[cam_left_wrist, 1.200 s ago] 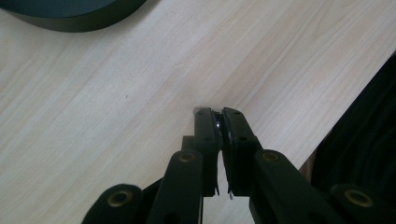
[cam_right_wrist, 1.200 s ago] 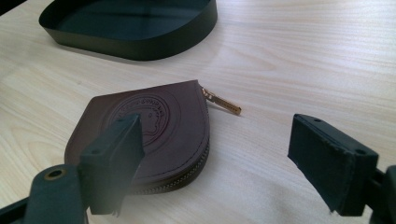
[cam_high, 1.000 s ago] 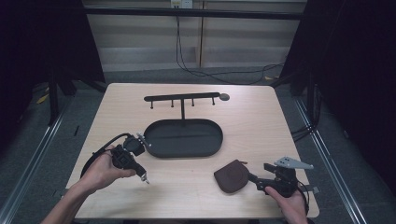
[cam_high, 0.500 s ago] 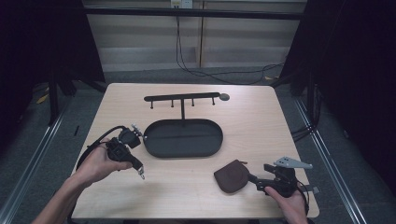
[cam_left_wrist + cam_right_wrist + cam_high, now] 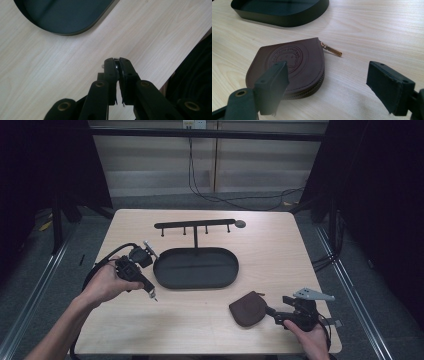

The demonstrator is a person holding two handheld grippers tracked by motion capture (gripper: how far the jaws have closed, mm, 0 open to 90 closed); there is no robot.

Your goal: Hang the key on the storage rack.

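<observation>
Now the left gripper (image 5: 150,290), lifted a little higher than a second ago, stays clenched on a small metal piece (image 5: 116,60) left of the empty black oval tray (image 5: 196,268). Rightward, the brown coin pouch (image 5: 248,308) lies on the bench (image 5: 270,250) before the released, unmoved right gripper (image 5: 272,311).

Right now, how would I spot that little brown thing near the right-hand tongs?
Start at the black oval tray mid-table, then look toward the near right corner. There lies a brown leather coin pouch, rounded, with an embossed circular stamp and a gold zip pull: the one brown item.
</observation>
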